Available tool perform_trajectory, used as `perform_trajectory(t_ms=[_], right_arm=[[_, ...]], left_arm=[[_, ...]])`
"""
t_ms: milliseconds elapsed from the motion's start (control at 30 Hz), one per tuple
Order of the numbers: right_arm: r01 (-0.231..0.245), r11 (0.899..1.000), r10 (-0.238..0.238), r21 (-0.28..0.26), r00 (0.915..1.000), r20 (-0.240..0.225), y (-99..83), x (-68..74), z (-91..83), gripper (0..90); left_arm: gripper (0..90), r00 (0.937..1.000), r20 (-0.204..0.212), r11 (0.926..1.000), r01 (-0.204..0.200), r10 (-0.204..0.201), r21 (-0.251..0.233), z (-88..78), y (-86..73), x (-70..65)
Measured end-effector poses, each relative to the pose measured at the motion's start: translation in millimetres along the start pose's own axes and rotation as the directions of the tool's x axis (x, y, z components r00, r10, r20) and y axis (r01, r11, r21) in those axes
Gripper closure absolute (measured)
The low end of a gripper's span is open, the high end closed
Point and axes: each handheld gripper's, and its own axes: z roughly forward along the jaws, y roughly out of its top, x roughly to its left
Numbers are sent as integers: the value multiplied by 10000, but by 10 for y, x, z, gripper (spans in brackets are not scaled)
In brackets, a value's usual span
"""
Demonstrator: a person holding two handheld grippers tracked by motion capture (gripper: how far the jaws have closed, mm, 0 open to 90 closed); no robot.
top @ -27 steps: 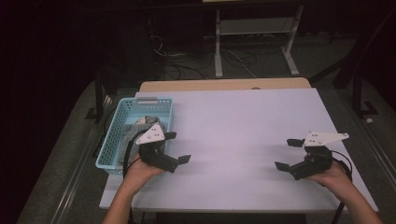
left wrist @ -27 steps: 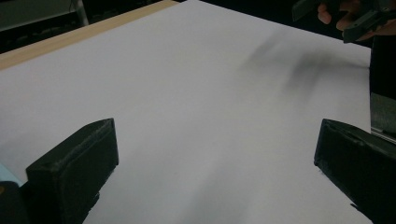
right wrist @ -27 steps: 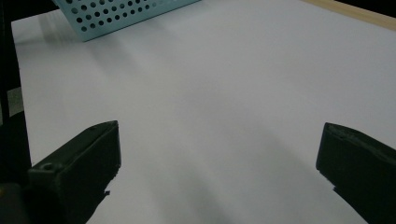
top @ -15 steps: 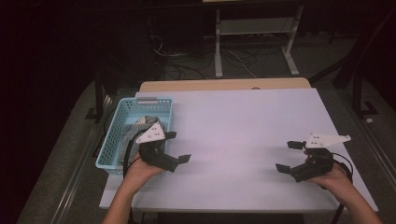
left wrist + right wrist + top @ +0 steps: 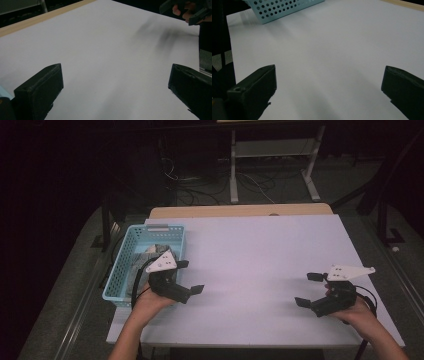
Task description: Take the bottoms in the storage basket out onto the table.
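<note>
- The thing in play looked like the grey bundle (image 5: 156, 251) lying inside the light blue basket (image 5: 129, 251) at the left edge of the tabletop (image 5: 260, 255). Too dim to say what it was, maybe cloth or a bag.
- Your left tool (image 5: 189, 276) was hovering just beside the basket's right wall, jaws spread wide with nothing between them. In the left gripper view you could see bare white surface between both jaws.
- Your right tool (image 5: 309, 289) sat well apart, over by the right side of the tabletop, also fully released and carrying nothing. The right gripper view had the basket (image 5: 284, 8) off in the far corner.
- My read: this was the ready pose, before any grab. Nothing had been lifted out yet.
- Next move, I'd guess, called for swinging the left tool over the basket rim and down onto the bundle, jaws kept wide until they straddled it.
- Watch the rim: clipping that perforated wall could shove the whole basket off the edge.
</note>
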Motion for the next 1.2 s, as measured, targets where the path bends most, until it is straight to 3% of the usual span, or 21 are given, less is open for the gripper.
perform_trajectory(t_ms=[533, 1200], right_arm=[[-146, 9999, 148, -93, 9995, 293, -29, -22, 25, 0], [-116, 9996, 125, -266, 9993, 344, -36, -18, 29, 1]], left_arm=[[0, 9999, -161, 10000, 60, -60, 8, -61, 65, 35], [0, 9992, -371, 9998, 150, -155, -125, -119, 142, 70]])
